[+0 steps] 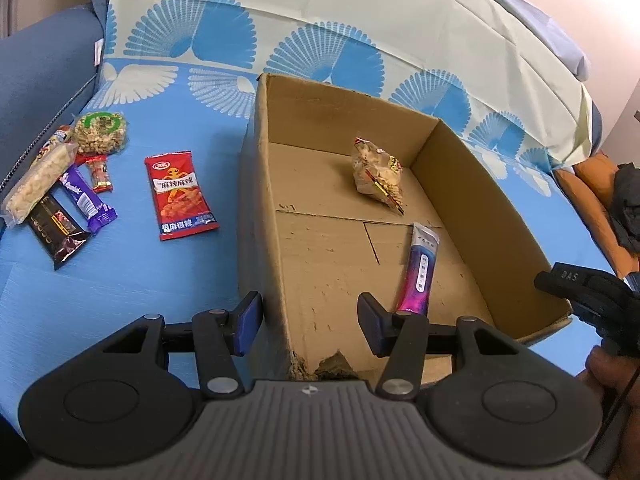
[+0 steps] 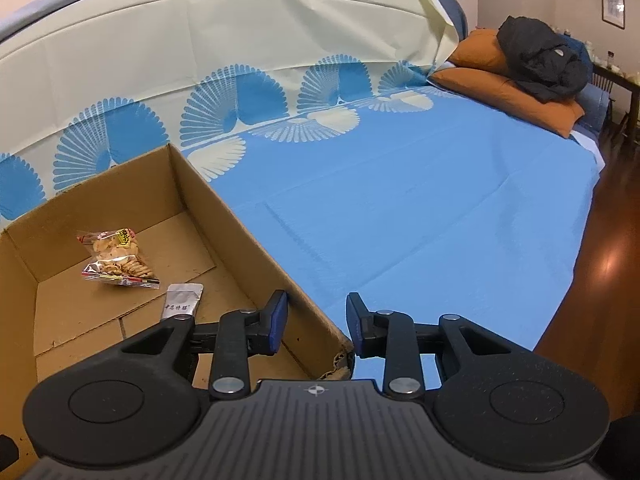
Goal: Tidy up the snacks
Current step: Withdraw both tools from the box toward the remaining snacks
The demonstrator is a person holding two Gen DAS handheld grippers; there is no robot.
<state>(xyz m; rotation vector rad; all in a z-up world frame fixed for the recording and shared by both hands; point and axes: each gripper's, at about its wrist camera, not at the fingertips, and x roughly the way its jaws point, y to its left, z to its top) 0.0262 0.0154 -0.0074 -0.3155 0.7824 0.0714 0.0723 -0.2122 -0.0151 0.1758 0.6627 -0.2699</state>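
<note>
An open cardboard box (image 1: 264,200) sits on a blue cloth; it also shows in the right wrist view (image 2: 224,208). Inside lie a clear bag of crackers (image 1: 378,174) (image 2: 116,258) and a purple stick sachet (image 1: 420,270) (image 2: 182,302). Left of the box lie a red spicy snack pack (image 1: 180,196), a purple bar (image 1: 86,198), a dark chocolate bar (image 1: 58,228), a clear nut bar (image 1: 38,184), a round nut cake (image 1: 102,132) and a small red candy (image 1: 100,172). My left gripper (image 1: 310,326) is open and empty over the box's near left corner. My right gripper (image 2: 316,324) is open and empty over the box's near right corner.
The blue and cream patterned cloth (image 2: 400,220) covers a sofa-like seat. Orange cushions (image 2: 508,84) with a black garment (image 2: 544,60) lie at the far right. A blue armrest (image 1: 40,80) stands at the left. A wooden floor (image 2: 608,280) lies beyond the right edge.
</note>
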